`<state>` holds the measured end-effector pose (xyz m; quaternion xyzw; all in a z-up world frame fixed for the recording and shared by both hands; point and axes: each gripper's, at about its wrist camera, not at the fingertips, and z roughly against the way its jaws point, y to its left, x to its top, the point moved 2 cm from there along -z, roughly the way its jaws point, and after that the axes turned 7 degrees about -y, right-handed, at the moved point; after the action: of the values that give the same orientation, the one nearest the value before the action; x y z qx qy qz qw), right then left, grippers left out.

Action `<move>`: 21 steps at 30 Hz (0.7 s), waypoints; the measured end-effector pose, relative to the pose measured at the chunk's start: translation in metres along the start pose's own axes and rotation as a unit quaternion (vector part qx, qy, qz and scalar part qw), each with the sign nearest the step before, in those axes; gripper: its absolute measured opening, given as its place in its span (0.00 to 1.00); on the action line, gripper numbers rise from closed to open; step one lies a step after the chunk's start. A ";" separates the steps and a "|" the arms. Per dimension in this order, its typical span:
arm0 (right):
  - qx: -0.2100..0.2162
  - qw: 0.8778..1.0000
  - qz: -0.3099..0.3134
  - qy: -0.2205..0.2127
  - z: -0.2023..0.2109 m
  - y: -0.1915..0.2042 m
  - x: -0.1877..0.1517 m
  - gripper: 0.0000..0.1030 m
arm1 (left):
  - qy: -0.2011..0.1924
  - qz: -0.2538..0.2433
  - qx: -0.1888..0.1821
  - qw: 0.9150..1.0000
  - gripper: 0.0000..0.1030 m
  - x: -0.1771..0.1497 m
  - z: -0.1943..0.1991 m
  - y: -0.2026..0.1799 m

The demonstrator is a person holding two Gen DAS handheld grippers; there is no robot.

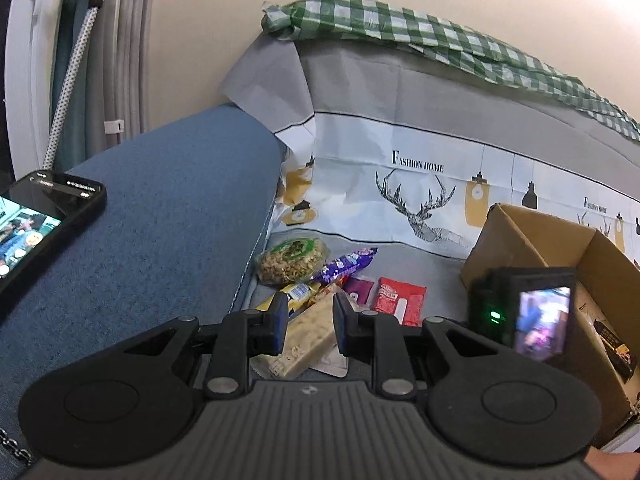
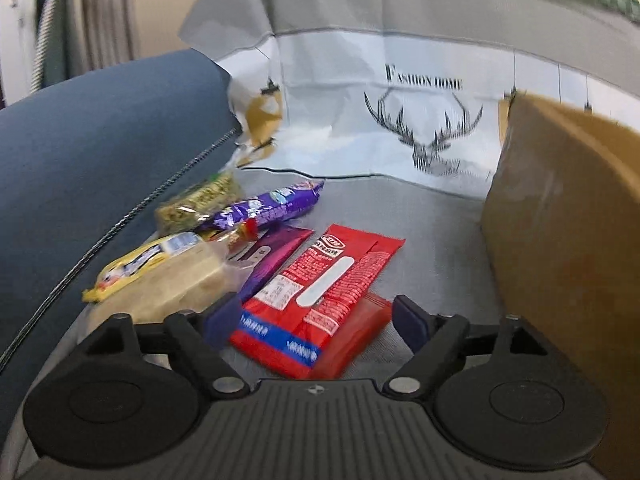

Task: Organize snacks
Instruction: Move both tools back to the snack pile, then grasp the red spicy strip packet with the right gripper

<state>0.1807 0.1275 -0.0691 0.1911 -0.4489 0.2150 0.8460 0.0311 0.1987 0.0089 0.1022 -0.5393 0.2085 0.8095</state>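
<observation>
Several snacks lie in a heap on the grey cloth. A red packet lies between the wide-apart fingers of my right gripper, and the pads do not touch it. To its left lie a dark purple flat packet, a shiny purple bar, a yellow packet, a pale bar and a nut cake. My left gripper hovers over the pale bar. Its jaws stand narrowly apart with nothing pressed between them.
An open cardboard box stands right of the snacks, close to my right gripper. A blue sofa arm rises on the left with a lit phone on it. A deer-print cover hangs behind. A black camera unit shows in the left wrist view.
</observation>
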 end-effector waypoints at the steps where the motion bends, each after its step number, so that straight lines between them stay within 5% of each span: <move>1: -0.001 1.000 0.000 0.003 -0.005 0.001 0.000 0.84 | 0.003 -0.001 0.000 1.000 0.26 0.000 -0.002 0.000; 5: -0.021 1.000 0.011 0.006 -0.020 0.002 -0.001 0.84 | 0.033 -0.010 -0.009 0.999 0.32 -0.002 -0.019 -0.005; 9: -0.041 0.998 0.038 0.004 -0.017 0.002 -0.001 0.57 | 0.041 -0.017 -0.004 0.999 0.40 -0.004 -0.033 -0.012; 11: -0.047 0.998 0.034 0.005 -0.014 -0.006 0.000 0.51 | 0.045 -0.024 0.011 0.999 0.43 -0.006 -0.039 -0.014; 19: -0.031 0.998 0.058 0.019 0.023 -0.007 -0.009 0.47 | 0.067 0.021 0.036 0.997 0.48 -0.007 -0.066 0.006; 21: -0.014 0.998 0.057 0.030 0.038 -0.005 -0.012 0.47 | 0.077 0.002 0.028 0.997 0.59 -0.010 -0.076 0.000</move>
<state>0.1515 0.1019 -0.0599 0.1470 -0.4365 0.2626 0.8479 0.0904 0.2264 -0.0302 0.1081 -0.4695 0.2323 0.8450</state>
